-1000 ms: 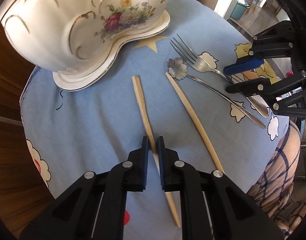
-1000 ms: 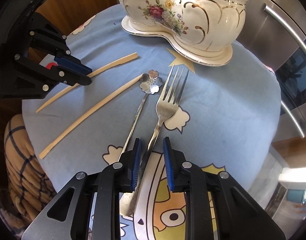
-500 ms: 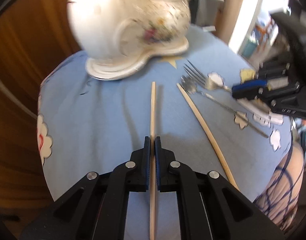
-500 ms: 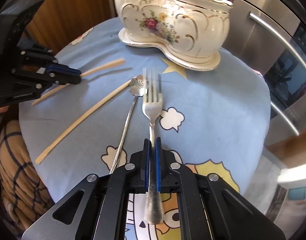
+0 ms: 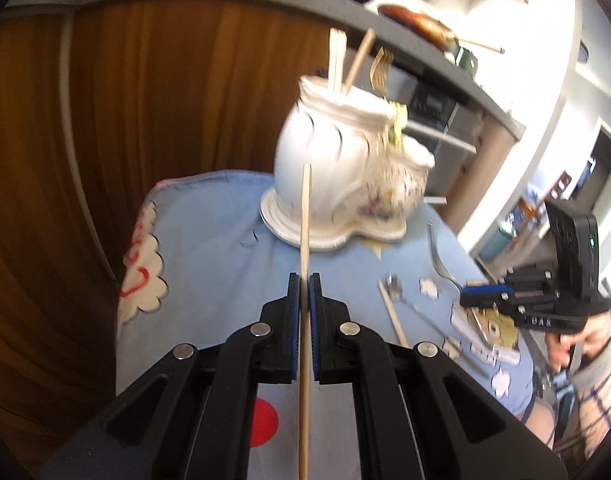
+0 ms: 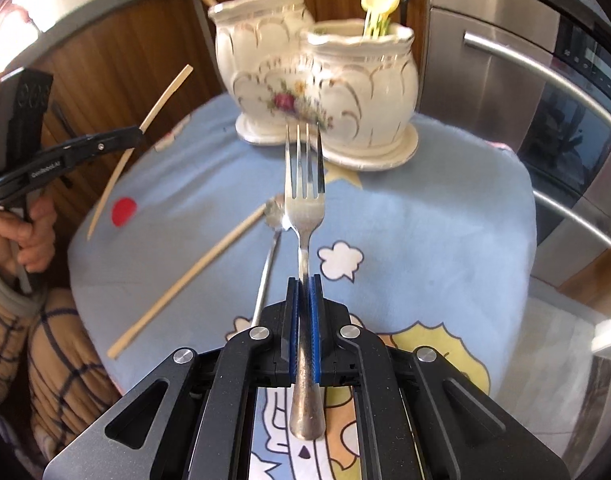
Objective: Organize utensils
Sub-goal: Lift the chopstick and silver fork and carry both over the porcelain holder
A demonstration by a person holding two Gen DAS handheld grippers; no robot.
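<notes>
1. The fork [image 6: 304,208] is sitting clamped between the blue pads of the right gripper [image 6: 304,280]. It is silver with four tines, slightly tarnished toward the rounded end of its handle. It is raised above the cloth, tines aimed at the ceramic holder [image 6: 317,92].
2. The left gripper [image 5: 304,278] is squeezing a pale wooden chopstick [image 5: 304,304] at mid-length, jaws closed tight on it. The stick is slim, straight and lifted off the cloth, its far tip lying in front of the holder in the left wrist view.
3. The holder is standing at the far edge of the table: a white twin-pot piece with gold scrolls and a painted rose, on a matching base. Chopsticks and a gold-toned fork are standing in its pots.
4. Nearer than the holder, a second chopstick [image 6: 189,280] and a thin spoon [image 6: 271,240] with a flower-shaped bowl are lying flat, their far ends just beside each other.
5. All of this is resting on a blue cartoon-print tablecloth [image 6: 445,232]; to the holder's right a steel appliance [image 6: 505,60] is showing.
</notes>
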